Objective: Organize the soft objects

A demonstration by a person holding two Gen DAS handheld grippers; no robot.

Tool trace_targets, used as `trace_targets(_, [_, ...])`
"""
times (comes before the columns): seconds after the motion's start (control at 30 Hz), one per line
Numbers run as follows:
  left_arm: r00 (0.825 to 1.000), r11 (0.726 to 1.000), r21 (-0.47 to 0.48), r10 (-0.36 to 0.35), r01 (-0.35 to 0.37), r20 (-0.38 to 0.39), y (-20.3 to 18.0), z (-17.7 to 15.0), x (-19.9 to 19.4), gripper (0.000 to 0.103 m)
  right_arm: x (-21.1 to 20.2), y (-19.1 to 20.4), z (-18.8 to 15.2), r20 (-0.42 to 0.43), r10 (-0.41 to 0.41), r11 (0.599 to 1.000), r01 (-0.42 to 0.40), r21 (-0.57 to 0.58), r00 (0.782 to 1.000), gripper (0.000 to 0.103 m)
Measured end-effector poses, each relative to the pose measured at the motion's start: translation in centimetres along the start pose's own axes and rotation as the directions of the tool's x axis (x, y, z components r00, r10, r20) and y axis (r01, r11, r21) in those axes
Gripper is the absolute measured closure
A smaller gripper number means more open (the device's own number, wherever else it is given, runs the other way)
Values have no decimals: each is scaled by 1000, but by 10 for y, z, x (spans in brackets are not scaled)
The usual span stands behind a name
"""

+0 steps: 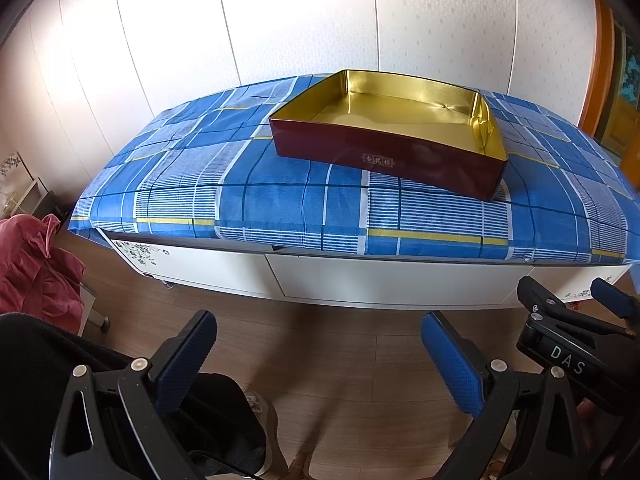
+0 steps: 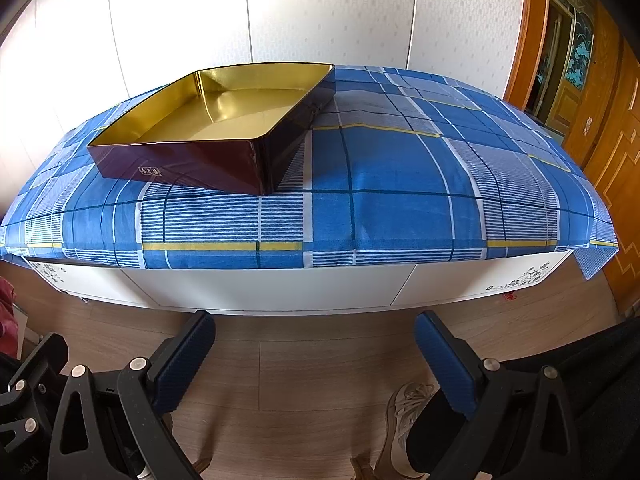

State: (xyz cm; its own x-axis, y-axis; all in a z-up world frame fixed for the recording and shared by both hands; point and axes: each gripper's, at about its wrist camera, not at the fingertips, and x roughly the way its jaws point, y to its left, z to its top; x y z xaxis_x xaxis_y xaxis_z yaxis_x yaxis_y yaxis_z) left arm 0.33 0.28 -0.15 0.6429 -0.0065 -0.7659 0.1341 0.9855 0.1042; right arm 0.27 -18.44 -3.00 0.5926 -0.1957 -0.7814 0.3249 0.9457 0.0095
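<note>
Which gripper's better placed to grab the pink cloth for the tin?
Left, probably. The crumpled pink cloth lies on the left gripper's side, at that view's left edge. The right gripper, also open and empty, barely sees it. The gold-lined maroon tin sits empty on the blue plaid cloth.

Both wrist views face the tin (image 1: pixel 384 136) (image 2: pixel 216 128) from nearby.

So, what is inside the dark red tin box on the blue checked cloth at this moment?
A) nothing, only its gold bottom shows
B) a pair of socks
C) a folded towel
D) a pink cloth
A: in both wrist views the tin box stands open on the blue checked cloth, and only its bare gold inside is visible.
</note>
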Motion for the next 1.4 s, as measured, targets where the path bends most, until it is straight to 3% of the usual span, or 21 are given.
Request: trace_targets(1.4, [1000, 1000, 7, -1, 1, -15, 7, -7, 7, 0, 2, 0, -1, -3, 13, 1000, -13, 0, 1000, 2])
